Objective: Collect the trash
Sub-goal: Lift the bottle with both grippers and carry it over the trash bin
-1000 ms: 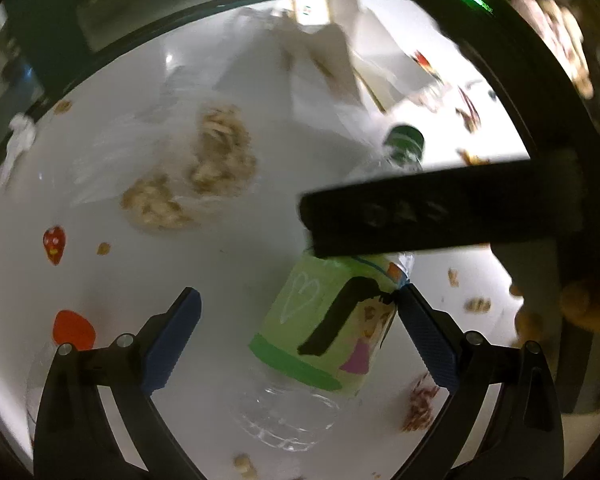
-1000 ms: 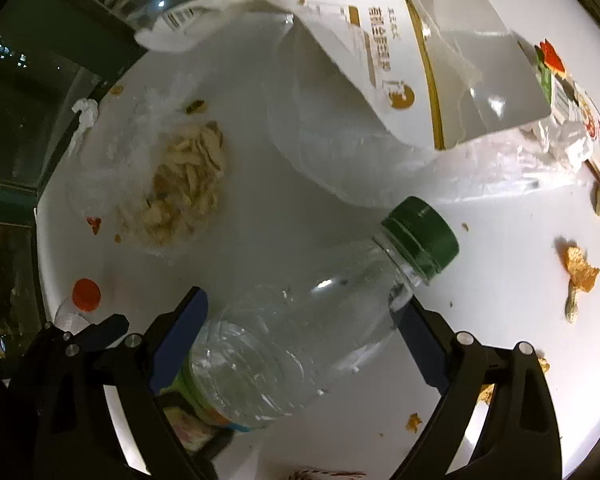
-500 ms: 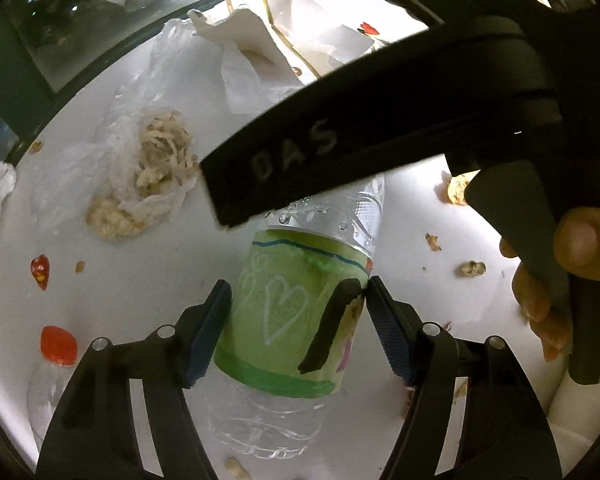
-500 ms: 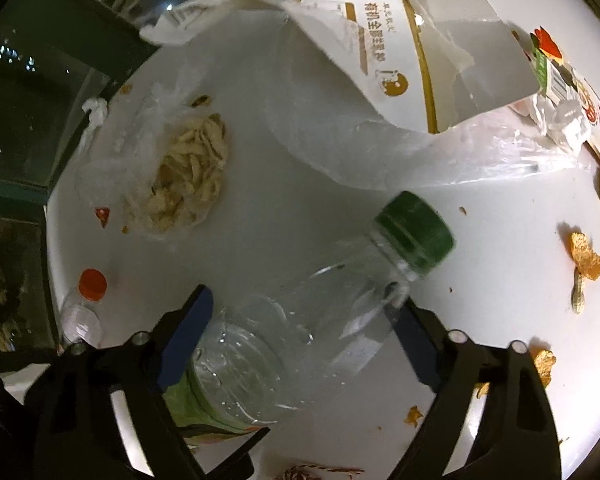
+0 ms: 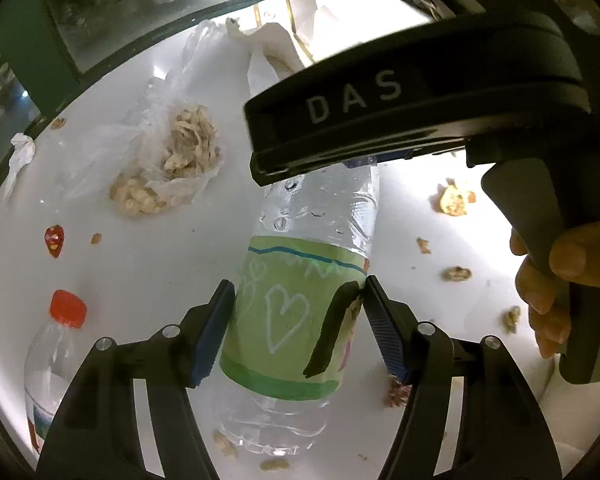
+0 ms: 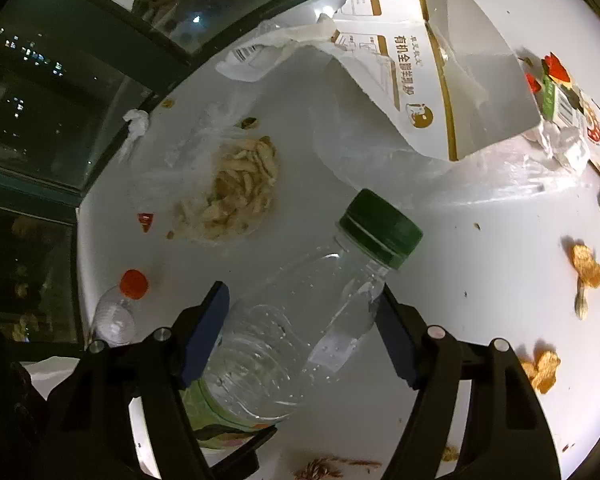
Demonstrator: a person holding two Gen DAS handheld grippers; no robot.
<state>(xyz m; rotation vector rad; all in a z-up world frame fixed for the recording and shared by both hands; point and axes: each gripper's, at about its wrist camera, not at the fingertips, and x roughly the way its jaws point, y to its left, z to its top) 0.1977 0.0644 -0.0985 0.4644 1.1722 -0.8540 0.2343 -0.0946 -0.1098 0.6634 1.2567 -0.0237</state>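
Both grippers close on one clear plastic bottle (image 5: 300, 312) above a white table (image 5: 148, 264). The left gripper (image 5: 298, 330) has its blue pads (image 5: 212, 340) pressed against the bottle's green label, one on each side, jaws still narrowing. The right gripper (image 6: 302, 330) takes the clear upper body below the green cap (image 6: 380, 228); its jaws are closing, and both pads appear to touch the bottle's sides. A hand (image 5: 552, 280) grips the right tool's handle. On the table lie a clear bag of peanut shells (image 6: 236, 192), a torn white carton (image 6: 440, 80) over a plastic bag, a crumpled tissue (image 6: 134, 130), a small bottle with a red cap (image 5: 56, 356), and scattered shell fragments (image 6: 588, 268).
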